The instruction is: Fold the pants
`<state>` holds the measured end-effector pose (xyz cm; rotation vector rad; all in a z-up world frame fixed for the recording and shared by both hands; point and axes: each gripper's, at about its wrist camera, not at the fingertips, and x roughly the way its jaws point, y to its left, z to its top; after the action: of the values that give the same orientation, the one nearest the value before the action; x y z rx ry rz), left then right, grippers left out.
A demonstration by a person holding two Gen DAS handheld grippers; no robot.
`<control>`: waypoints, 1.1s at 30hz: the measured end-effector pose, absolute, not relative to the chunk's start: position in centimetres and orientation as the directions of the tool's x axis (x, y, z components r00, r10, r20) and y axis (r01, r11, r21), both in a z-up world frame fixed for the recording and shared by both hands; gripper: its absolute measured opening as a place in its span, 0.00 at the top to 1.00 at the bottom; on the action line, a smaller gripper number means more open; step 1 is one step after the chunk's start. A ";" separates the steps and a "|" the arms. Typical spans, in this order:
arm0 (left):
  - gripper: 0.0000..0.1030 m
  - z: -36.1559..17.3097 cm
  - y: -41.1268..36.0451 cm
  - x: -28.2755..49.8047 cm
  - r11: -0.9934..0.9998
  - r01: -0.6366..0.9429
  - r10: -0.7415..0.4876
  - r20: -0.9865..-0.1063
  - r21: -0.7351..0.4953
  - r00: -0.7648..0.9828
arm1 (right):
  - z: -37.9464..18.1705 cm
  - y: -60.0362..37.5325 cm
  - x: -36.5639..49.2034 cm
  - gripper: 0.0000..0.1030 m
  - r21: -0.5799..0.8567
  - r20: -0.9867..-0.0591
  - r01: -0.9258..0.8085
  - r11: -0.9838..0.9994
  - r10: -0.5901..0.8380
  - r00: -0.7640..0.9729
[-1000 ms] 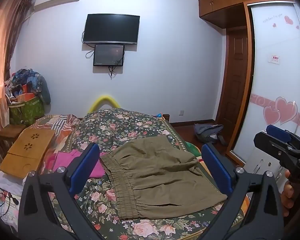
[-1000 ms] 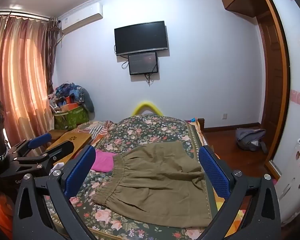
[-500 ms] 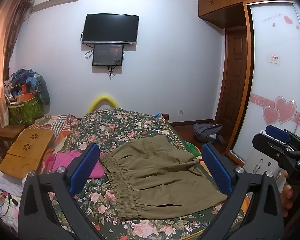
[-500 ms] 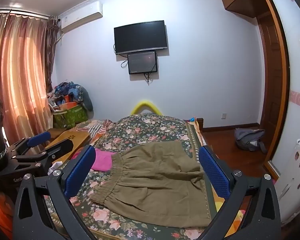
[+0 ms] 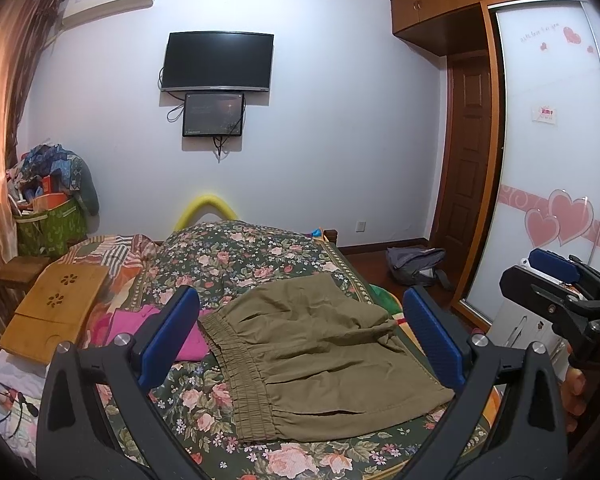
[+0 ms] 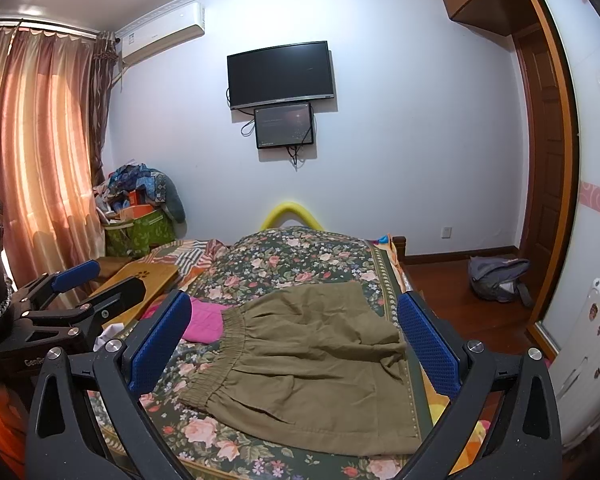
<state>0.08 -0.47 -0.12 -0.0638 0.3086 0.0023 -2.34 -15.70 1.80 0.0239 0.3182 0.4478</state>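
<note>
pants (image 5: 320,356) flat on bed (image 5: 236,252), near its foot-right edge, waistband beside pink cloth (image 5: 156,332) | left gripper (image 5: 300,340) released, above, apart | right gripper (image 6: 296,344) released, empty | floral cover bare beyond

Both wrist views above bed foot, facing far wall; share pants (image 5: 320,356), bed (image 6: 300,256).

"DA" on right hand-held gripper (image 5: 556,292), "Gen" on left hand-held gripper (image 6: 86,288)

home bedroom: floral bed (image 6: 300,264), wall TV (image 6: 281,74), curtains (image 6: 36,152), wardrobe (image 5: 552,152) (heart decals), 1 AC unit (image 6: 162,32)
</note>
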 end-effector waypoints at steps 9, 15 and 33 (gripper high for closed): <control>0.00 -0.1 -0.4 0.3 0.998 -0.012 -0.009 -0.308 -0.063 0.951 | 1.7 -15.6 -2.4 0.01 0.087 -0.297 -0.421 0.903 0.427 0.854; 0.00 -0.1 -0.5 0.3 0.998 -0.011 -0.009 -0.307 -0.063 0.952 | 1.7 -15.7 -2.3 0.00 0.089 -0.299 -0.420 0.903 0.427 0.854; 0.00 0.2 -0.1 0.7 0.997 -0.013 -0.012 -0.315 -0.076 0.949 | 1.6 -15.6 -2.2 0.00 0.089 -0.301 -0.420 0.903 0.427 0.853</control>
<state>0.72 -0.06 0.24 -0.0774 0.3203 0.0006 -2.20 -15.64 1.64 0.0206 0.3218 0.4456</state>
